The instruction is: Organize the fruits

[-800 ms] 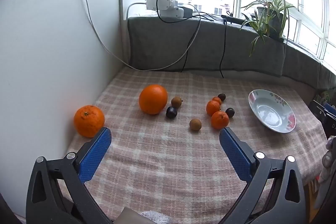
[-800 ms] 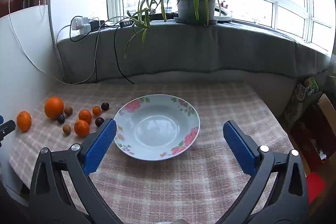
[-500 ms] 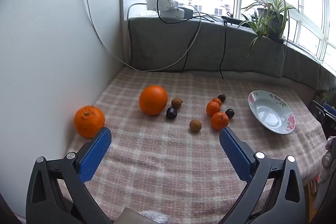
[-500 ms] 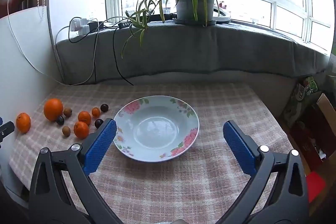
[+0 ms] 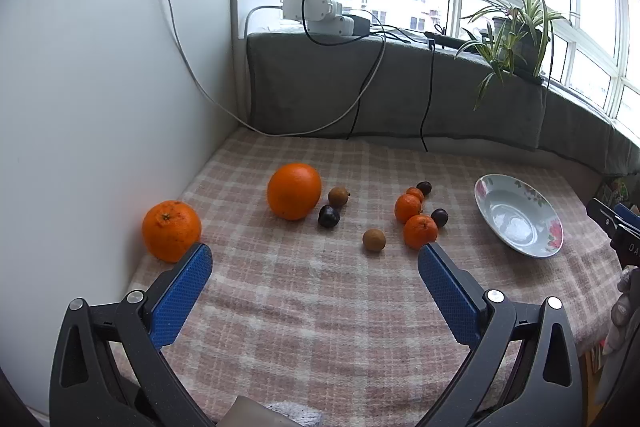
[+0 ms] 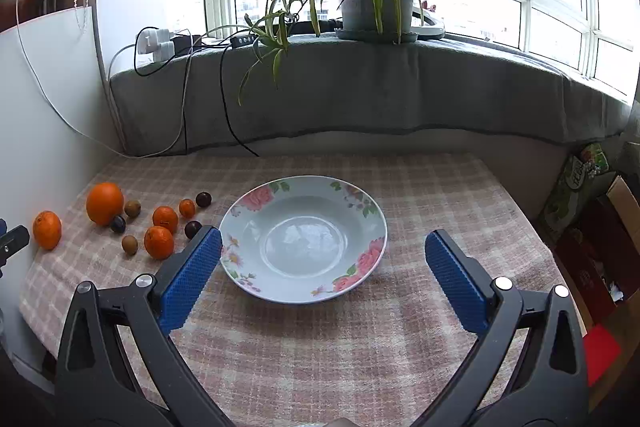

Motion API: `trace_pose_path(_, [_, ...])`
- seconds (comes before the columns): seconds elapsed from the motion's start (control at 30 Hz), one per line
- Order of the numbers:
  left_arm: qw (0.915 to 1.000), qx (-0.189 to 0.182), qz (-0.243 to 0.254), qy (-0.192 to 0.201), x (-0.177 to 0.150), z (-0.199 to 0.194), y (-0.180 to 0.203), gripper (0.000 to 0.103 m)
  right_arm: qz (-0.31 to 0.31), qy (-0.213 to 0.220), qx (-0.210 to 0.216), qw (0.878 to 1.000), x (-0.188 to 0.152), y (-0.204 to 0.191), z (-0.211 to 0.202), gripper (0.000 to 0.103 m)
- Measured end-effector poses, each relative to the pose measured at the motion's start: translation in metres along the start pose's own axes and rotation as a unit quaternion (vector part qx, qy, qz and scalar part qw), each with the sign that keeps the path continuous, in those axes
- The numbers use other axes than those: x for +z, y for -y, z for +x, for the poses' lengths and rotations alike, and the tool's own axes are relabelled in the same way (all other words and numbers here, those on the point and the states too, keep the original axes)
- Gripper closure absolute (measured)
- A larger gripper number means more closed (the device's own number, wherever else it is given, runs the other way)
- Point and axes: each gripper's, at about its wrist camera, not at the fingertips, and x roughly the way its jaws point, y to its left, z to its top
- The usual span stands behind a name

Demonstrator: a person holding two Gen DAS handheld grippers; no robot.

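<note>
A large orange [image 5: 294, 191] [image 6: 105, 203] and a second orange [image 5: 171, 231] [image 6: 47, 229] lie on the checked cloth at the left. Beside them lie three small tangerines [image 5: 420, 231] [image 6: 159, 242], several dark plums [image 5: 329, 216] and brown round fruits [image 5: 374, 240]. An empty flowered bowl [image 5: 552, 243] [image 6: 240, 267] sits to the right of the fruits. My left gripper [image 5: 315, 263] is open and empty, short of the fruits. My right gripper [image 6: 323, 251] is open and empty, just before the bowl.
A white wall [image 5: 100, 107] bounds the table's left side. A grey-covered sill [image 6: 360, 99] at the back holds a potted plant [image 6: 374, 3], power strips [image 5: 320, 13] and cables. Boxes and bags [image 6: 600, 227] stand off the table's right edge.
Both views have shifted only slightly; the right gripper has drifted a little so the bowl and fruits sit marginally different in frame. Nothing was grasped or moved.
</note>
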Motion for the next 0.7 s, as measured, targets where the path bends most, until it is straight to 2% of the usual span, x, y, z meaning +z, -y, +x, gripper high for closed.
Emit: trace_pose_path(0.7, [1.0,0.0,-0.001,0.001,0.0011,-0.0001,0.0006,0.001,0.003,-0.006,0.005,1.0,-0.0012,-0.0008,0.0013,0.0])
